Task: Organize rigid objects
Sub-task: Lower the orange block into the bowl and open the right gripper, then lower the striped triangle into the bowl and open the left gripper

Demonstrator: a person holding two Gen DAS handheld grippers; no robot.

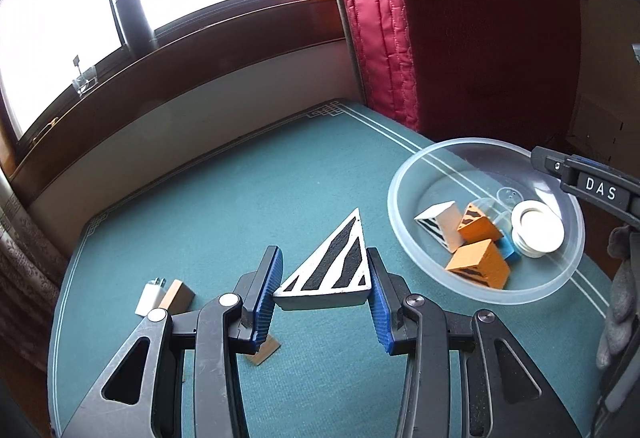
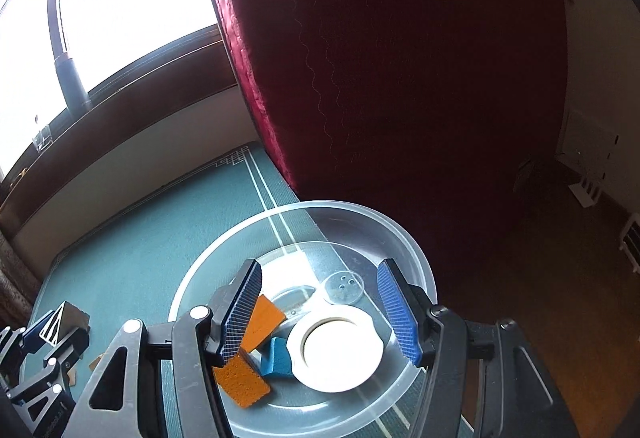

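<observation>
Your left tool (image 1: pixel 326 290) grips the striped triangular block (image 1: pixel 336 270) above the desk (image 1: pixel 224 206); the clear bowl (image 1: pixel 404 226), at the desk's right edge, lies rightward. Your right tool (image 2: pixel 320 314) hangs open, empty, over it.

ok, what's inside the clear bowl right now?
In the clear bowl: two orange blocks, a white striped wedge, a blue block, a white ring and a clear disc. Whatever lies under the pile is hidden.
</observation>
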